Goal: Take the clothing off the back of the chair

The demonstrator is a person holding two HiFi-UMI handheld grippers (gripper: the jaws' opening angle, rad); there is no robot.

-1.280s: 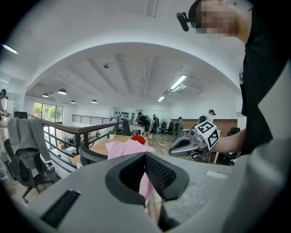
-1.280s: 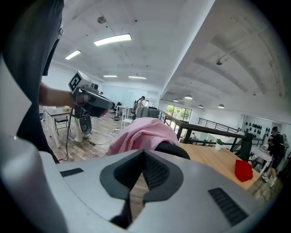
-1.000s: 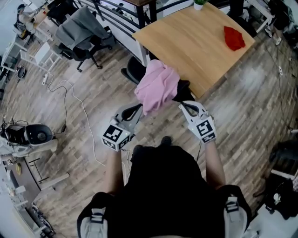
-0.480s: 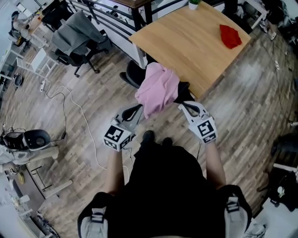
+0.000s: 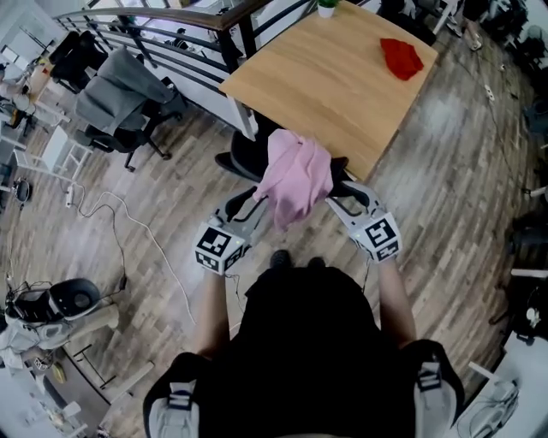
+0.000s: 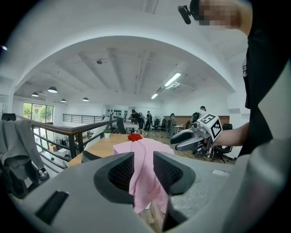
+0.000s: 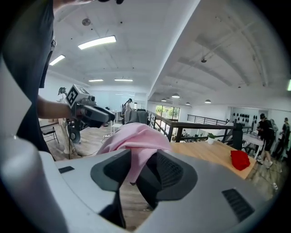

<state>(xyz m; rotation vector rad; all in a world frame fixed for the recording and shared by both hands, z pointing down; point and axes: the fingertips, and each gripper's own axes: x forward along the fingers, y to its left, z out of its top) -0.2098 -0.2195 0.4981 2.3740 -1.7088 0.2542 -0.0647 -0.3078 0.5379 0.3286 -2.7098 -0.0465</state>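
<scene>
A pink garment (image 5: 295, 175) is draped over the back of a black chair (image 5: 233, 160) at the near corner of the wooden table (image 5: 325, 85). My left gripper (image 5: 253, 202) is at the garment's left edge and my right gripper (image 5: 341, 190) at its right edge. Both sets of jaws are opening. In the left gripper view a fold of the pink garment (image 6: 146, 157) hangs loosely in the gap of the left gripper (image 6: 143, 169). In the right gripper view the pink garment (image 7: 136, 139) and the dark chair back (image 7: 146, 183) sit between the parted jaws of the right gripper (image 7: 143, 172).
A red cloth (image 5: 401, 56) lies on the far side of the table. An office chair with a grey jacket (image 5: 116, 94) stands at the left by a railing. A cable (image 5: 141, 248) runs across the wooden floor. A small potted plant (image 5: 326, 7) stands at the table's far edge.
Both grippers, earlier pinched on the garment's lower edges, now have their jaws parted. The left gripper has shifted towards the chair; the garment hangs straighter over the chair back.
</scene>
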